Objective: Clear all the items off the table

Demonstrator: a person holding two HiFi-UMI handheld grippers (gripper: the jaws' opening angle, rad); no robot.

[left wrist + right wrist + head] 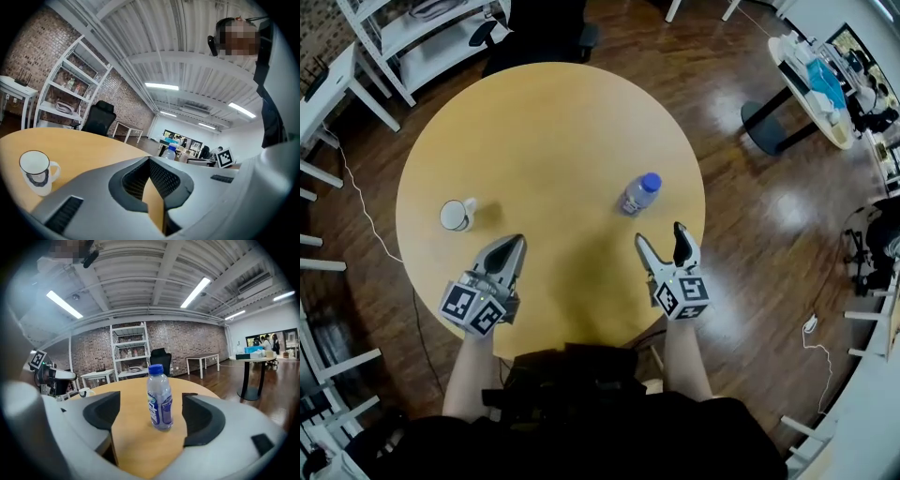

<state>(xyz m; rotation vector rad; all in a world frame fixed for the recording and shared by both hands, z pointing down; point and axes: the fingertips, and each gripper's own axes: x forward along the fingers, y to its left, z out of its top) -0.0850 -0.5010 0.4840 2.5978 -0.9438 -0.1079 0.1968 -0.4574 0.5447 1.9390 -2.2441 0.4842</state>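
Just short of the bottle, on its near side, you held your right gripper with its fingers spread wide and nothing between them. The bottle stood upright on the round table, in line with that gap, which I read as a line-up for a grab around its body. Well to the left of the bottle sat the white mug. Your left gripper hung beside the mug on the bottle's side, fingers pressed together and empty. My guess is you were keeping it out of the way while the right hand went first.

From the head view you got the whole layout at once, with both things on the table and both grippers apart from them. Only the right gripper view showed the bottle centred between the open fingers, ahead of the pads and untouched. Only the left gripper view showed those fingers shut tight and the mug off to the left of their line rather than ahead. Neither thing had been cleared.
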